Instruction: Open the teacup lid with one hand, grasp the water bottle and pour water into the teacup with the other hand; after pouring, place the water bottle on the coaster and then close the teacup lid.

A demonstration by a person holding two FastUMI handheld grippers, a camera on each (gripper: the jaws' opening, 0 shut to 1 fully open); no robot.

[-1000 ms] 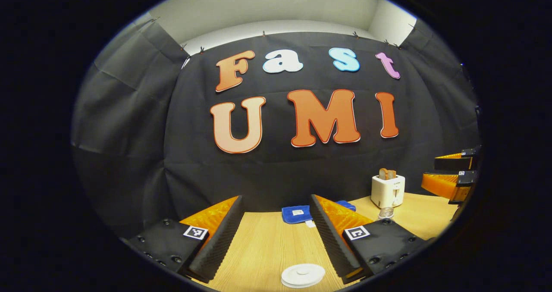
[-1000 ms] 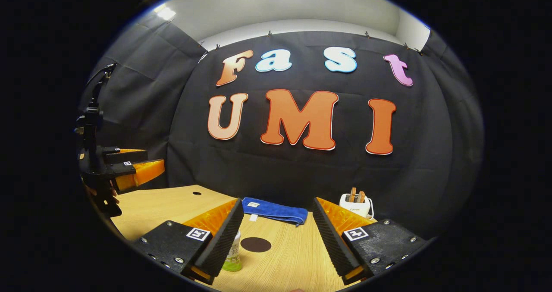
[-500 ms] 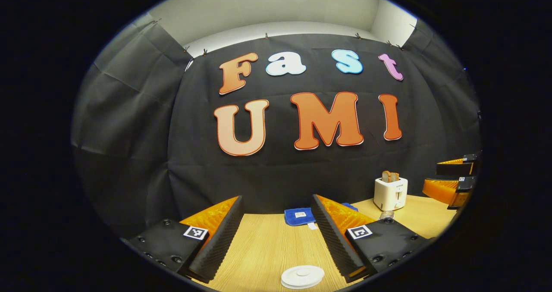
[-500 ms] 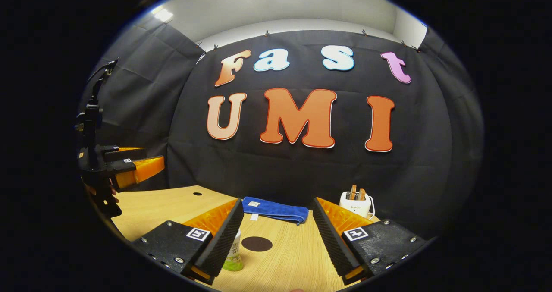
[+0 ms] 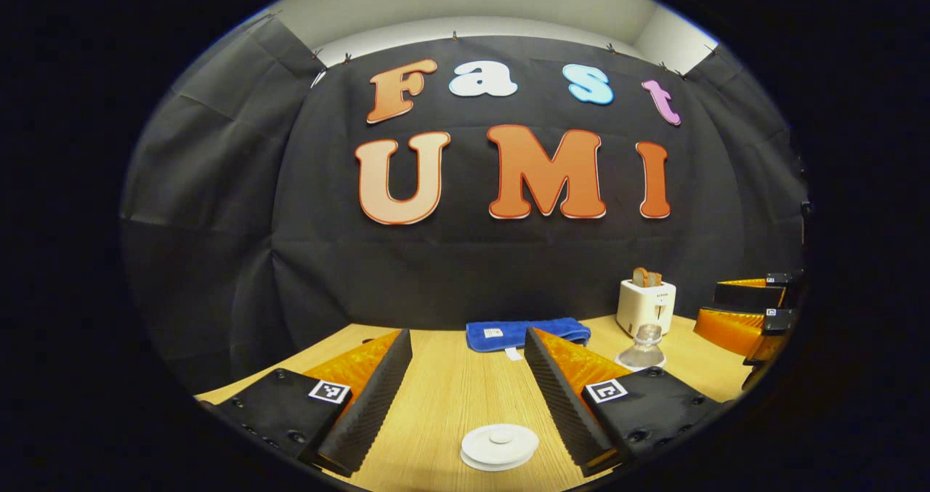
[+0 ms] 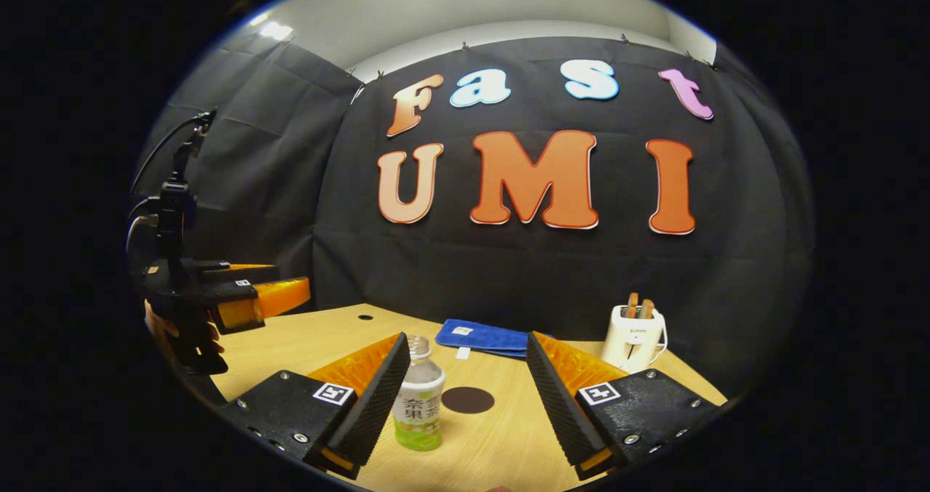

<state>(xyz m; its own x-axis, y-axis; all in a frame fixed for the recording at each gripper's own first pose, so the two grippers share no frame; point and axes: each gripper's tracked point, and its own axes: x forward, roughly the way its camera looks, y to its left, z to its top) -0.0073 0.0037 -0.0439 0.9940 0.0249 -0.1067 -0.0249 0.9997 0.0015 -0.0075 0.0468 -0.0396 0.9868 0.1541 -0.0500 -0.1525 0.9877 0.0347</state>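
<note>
The teacup's white round lid [image 5: 500, 445] with its small knob sits low in the left gripper view, on the wooden table [image 5: 450, 397]; the cup under it is hidden. My left gripper [image 5: 466, 333] hangs open above and just behind the lid, touching nothing. In the right gripper view a clear water bottle [image 6: 419, 403] with a green label stands upright, close beside the left finger [image 6: 378, 397]. My right gripper [image 6: 467, 337] is open and the bottle is not clamped. A dark round coaster [image 6: 468, 400] lies just right of the bottle. The bottle's top [image 5: 643, 345] also shows at the right.
A blue folded cloth [image 6: 483, 336] lies at the table's back edge. A white toaster [image 6: 633, 336] with toast stands back right. A hand [image 6: 163, 326] holds the left gripper [image 6: 280, 292] at the left. The right gripper [image 5: 708, 307] shows at the far right.
Both views have tipped down and show more table. The bottle now shows at full height beside the right gripper's left finger. Both grippers stay open.
</note>
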